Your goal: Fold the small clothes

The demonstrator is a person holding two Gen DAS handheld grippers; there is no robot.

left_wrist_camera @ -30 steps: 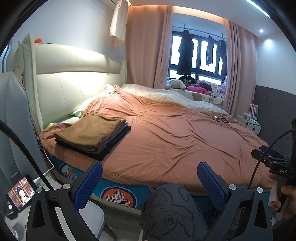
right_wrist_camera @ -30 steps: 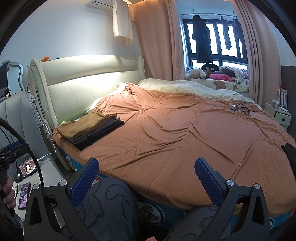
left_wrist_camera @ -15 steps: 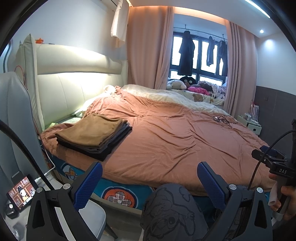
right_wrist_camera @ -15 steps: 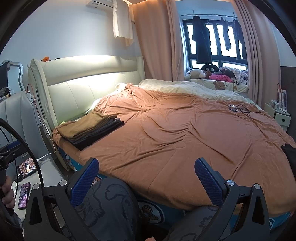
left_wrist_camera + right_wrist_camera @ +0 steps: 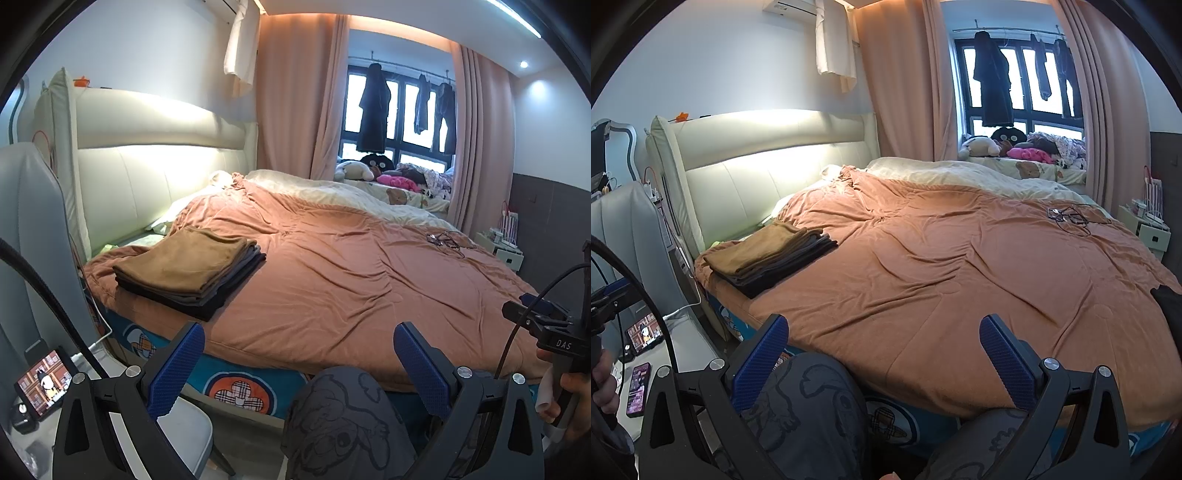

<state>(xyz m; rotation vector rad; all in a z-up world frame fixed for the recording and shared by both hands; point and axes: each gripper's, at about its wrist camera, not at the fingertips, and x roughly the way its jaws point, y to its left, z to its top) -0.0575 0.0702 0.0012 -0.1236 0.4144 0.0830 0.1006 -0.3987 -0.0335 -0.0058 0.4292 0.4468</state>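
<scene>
A stack of folded clothes, brown on top with grey and black below, lies on the near left corner of the bed; the right wrist view shows the same folded stack. My left gripper is open and holds nothing, hanging off the bed's near edge above a knee in printed grey trousers. My right gripper is open too, empty, also short of the bed edge. A dark garment lies at the bed's right edge.
An orange-brown cover spreads across the bed, with a tangle of cables and glasses at the far right. A grey chair and a lit phone stand at the left. A bedside table stands at the right, with plush toys by the window.
Nothing is taken hold of or let go. The left wrist view has shifted very slightly; both grippers stay open where they were.
</scene>
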